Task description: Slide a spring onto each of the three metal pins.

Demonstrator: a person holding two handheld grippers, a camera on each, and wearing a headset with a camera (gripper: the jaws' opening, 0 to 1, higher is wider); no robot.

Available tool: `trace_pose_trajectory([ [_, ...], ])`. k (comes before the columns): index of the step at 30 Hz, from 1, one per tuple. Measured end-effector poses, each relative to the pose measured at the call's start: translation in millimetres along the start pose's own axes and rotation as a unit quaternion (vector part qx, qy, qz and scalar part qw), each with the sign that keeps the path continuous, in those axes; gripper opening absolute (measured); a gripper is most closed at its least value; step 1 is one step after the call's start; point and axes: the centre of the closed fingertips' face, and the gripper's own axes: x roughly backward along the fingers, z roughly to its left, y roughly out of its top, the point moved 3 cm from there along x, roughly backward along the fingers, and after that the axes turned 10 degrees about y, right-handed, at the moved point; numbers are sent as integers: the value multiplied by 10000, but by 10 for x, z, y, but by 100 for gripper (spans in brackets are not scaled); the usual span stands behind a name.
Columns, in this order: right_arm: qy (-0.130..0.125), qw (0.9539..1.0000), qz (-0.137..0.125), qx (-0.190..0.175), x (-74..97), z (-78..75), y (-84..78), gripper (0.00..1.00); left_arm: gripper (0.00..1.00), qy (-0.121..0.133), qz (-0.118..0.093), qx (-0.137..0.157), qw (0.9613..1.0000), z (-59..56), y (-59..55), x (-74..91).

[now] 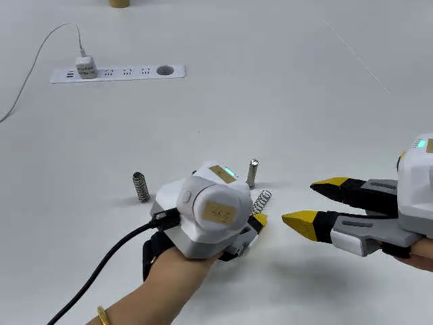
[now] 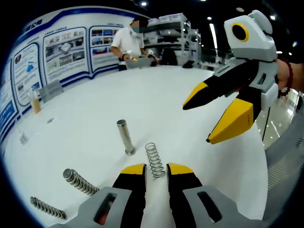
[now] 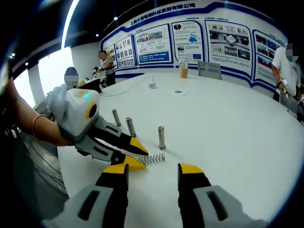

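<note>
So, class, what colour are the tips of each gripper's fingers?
Yellow, on black fingers; clearest in the left gripper view.

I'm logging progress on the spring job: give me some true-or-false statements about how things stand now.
1. The left gripper is shut on a loose coiled metal spring. True.
2. The right gripper has its fingers closed. False: they stand apart, holding nothing.
3. All three metal pins carry springs. False: one upright silver metal pin is bare.
4. Two spring-covered pins stand on the white table. True.
</note>
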Motion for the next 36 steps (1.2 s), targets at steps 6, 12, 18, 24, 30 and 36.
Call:
trace_pose_trajectory([
  [6, -56, 10000, -38, -36, 17, -35, 12, 42, 15, 58, 33, 68, 10000, 2, -10, -29],
  [12, -91, 9999, -48, -76, 26, -54, 2, 41, 12, 60, 31, 72, 10000, 8, -6, -33],
  [18, -102, 9997, -119, -208, 27, -73, 22, 40, 11, 67, 23, -75, 9999, 16, -14, -1],
  [24, -89, 9984, -301, -472, 34, -83, 64, 39, 11, 91, -150, -13, 9998, 27, 69, 108],
  [30, 40, 9971, -484, -581, 23, -37, 152, 39, 11, 129, -447, 65, 9989, 50, 187, 240],
  [36, 213, 9954, -622, -696, -8, 9, 237, 39, 11, 129, -736, 161, 9971, 43, 248, 330],
])
